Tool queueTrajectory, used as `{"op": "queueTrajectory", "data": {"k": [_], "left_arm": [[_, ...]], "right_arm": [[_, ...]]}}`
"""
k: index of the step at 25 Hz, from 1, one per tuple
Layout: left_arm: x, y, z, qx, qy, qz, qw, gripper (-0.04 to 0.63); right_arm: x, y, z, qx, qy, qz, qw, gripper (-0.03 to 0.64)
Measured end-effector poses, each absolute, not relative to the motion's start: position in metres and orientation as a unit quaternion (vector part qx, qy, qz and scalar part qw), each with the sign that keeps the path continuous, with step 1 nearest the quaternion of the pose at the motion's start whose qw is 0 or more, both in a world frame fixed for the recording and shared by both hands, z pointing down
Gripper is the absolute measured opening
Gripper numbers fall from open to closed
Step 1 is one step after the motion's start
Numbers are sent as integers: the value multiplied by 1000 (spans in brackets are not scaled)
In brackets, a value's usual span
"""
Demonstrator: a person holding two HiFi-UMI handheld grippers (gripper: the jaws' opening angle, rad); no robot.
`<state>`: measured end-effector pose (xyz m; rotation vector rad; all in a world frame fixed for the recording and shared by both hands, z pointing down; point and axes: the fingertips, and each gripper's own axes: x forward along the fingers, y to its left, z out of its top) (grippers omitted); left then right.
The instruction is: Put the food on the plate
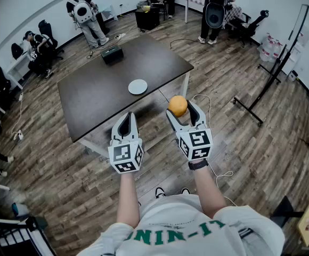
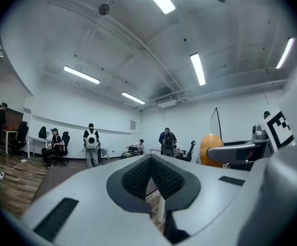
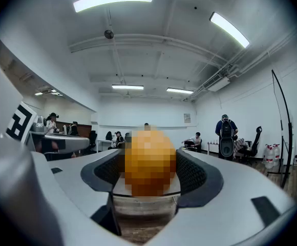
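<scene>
Both ribbed black pads of the right gripper (image 1: pixel 182 111) pressed on a round, smooth orange fruit (image 1: pixel 177 105), jaws parted to its width, held in the air short of the dark, flat rectangular desk (image 1: pixel 101 89). The left gripper (image 1: pixel 126 120) was closed, tips together, nothing between them. A small round white plate (image 1: pixel 137 86) lay on the desk, well apart from the fruit

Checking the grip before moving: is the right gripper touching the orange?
Touching. The right gripper clamps the orange; its own view shows both pads against it.
</scene>
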<state>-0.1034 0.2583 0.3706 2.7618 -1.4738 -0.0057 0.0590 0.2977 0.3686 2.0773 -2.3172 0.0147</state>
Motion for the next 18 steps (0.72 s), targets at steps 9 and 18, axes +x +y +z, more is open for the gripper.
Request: {"op": "queueTrajectory", "data": {"k": [9,18], "left_arm": [[-132,239,388,880,-476,-4,13,12],[-154,207,410,875,-482,-5,42,12]], "right_arm": [[35,277,383,671,-741,4,23,331],[-12,243,398,636,-771,-1,29,333]]}}
